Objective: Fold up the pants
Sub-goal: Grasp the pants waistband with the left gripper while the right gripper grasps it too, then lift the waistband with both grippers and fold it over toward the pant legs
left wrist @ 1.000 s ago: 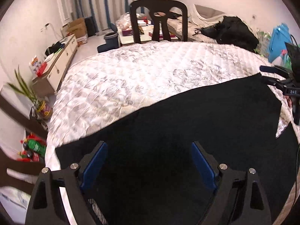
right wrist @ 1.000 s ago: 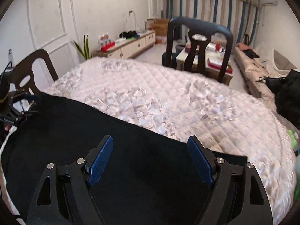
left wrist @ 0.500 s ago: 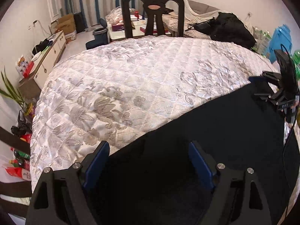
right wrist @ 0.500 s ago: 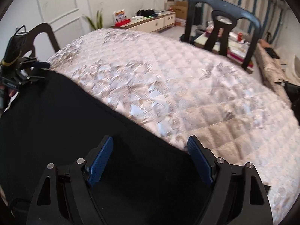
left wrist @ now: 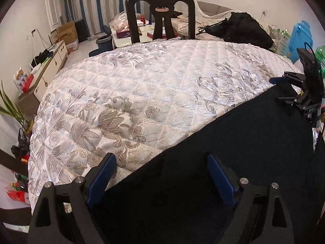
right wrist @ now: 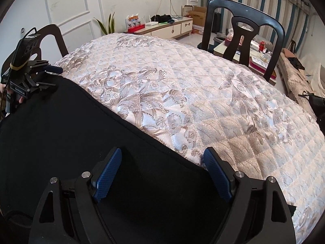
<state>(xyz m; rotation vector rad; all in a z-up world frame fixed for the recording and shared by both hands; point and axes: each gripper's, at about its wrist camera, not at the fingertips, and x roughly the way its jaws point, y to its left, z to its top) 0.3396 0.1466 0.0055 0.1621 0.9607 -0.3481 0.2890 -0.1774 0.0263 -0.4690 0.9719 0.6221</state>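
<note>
The quilted tablecloth [left wrist: 142, 93] fills most of what I see, pale and flowered, with a dark chair [left wrist: 160, 16] standing beyond its far rim at twelve o'clock. Across the near side lie the black pants [left wrist: 233, 142], flat on the cloth, their long axis running crosswise between my two hands. In the left view their far edge climbs from about seven o'clock up to two o'clock; in the right view it falls from ten o'clock down to five o'clock.

My left gripper [left wrist: 160, 174] has its blue pads set wide, with nothing pinched between them. It sits over the cloth's edge, so the left pad is above the quilt and the right pad above black fabric. My right gripper [right wrist: 162, 171] is just as wide and grips nothing, straddling the same edge the other way round. Each sits at one end, so I judge neither nearer; the fold should carry that edge toward twelve o'clock or back toward me.
</note>
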